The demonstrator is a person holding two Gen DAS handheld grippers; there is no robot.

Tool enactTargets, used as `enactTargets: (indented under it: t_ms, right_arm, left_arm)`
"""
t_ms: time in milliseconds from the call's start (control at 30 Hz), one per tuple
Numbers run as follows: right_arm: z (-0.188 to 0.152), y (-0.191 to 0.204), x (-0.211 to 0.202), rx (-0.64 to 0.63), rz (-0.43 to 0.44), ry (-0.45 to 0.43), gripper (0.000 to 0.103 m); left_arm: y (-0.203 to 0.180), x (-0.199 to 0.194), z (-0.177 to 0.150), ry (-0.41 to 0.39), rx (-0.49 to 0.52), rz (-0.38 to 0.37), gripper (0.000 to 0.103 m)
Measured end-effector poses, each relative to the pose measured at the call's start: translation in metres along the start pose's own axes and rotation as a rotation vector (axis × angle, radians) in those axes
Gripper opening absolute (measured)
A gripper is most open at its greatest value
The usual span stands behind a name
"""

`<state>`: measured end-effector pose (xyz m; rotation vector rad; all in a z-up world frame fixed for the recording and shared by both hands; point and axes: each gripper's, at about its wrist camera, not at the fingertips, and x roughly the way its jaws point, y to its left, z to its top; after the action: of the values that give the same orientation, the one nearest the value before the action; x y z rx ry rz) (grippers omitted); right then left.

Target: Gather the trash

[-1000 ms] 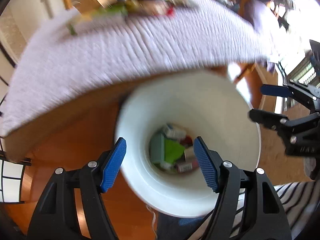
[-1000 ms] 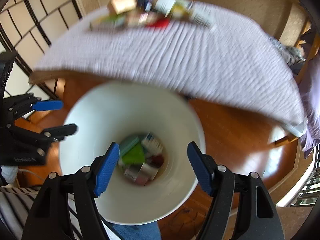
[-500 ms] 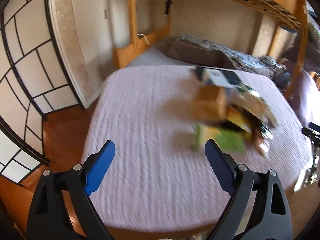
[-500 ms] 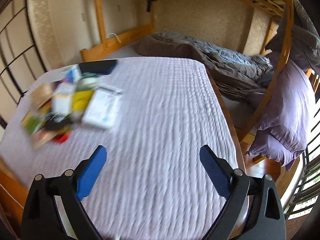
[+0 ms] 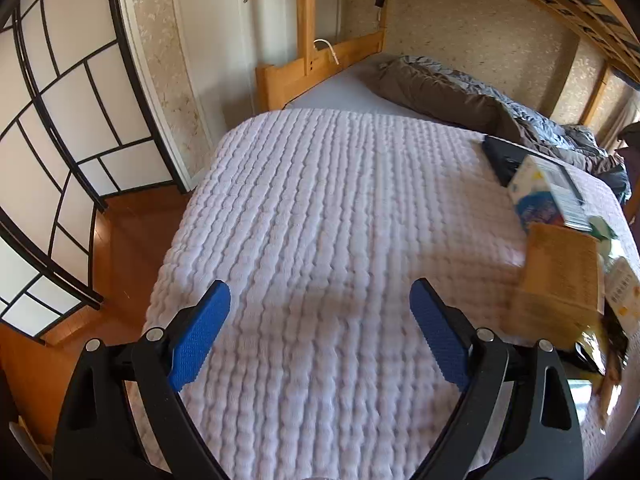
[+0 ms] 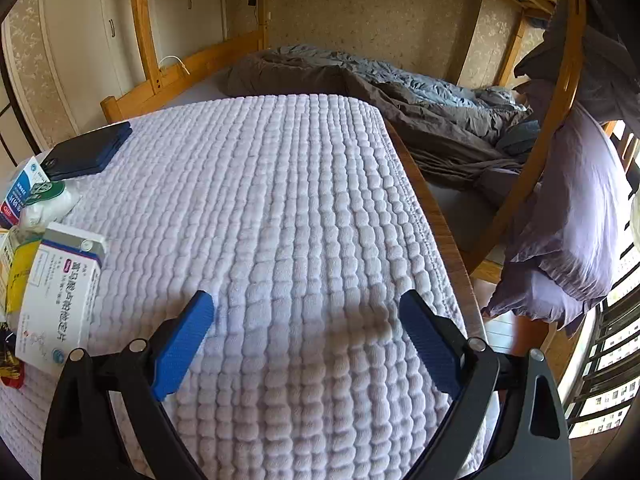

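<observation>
Trash-collecting hand-held grippers are swinging up and away from the white bin that filled both wrist views a second ago, and are now pointing across a table covered in a quilted lilac cloth (image 5: pixel 320 240). Both the left hand-held gripper (image 5: pixel 320 332) and the right hand-held gripper (image 6: pixel 306 340) are hovering with blue fingers spread wide and nothing between them, suggesting a drop has been made and another pickup is coming. Remaining trash is lying in a cluster between the two tools: a brown cardboard box (image 5: pixel 560 276) and a white-and-blue carton (image 5: pixel 540 196) at the right edge of the left view, and a white medicine box (image 6: pixel 60 296) beside a crumpled white wrapper (image 6: pixel 48 204) at the left edge of the right view, with a dark blue flat case (image 6: pixel 86 152) at the far end. Neither gripper is aiming at the pile yet. Beyond the table, a wooden bunk bed (image 6: pixel 180 68) with rumpled grey bedding (image 6: pixel 400 92) is filling the far wall, while paper-panelled screens (image 5: pixel 60 120) are lining the left side above a wooden floor (image 5: pixel 128 232).
</observation>
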<state>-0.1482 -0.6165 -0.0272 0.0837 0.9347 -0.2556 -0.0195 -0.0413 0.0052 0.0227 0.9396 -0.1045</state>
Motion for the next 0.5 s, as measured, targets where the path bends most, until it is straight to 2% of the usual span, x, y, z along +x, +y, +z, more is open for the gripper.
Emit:
enactTargets:
  t_ms: [133,233,500]
  right_arm:
    - [0.001,-0.006,0.002,0.018,0.004,0.002,0.096]
    - [0.0,-0.011,0.004,0.035,0.025,0.008,0.099]
    - [-0.002,-0.012,0.006,0.022,0.032,0.0,0.099]
  left_arm:
    - [0.004,0.014,-0.001,0.01,-0.004,0.005,0.095]
    - [0.0,0.017,-0.001,0.022,0.023,0.006,0.102]
    - [0.002,0.016,-0.004,0.02,0.012,0.012,0.102]
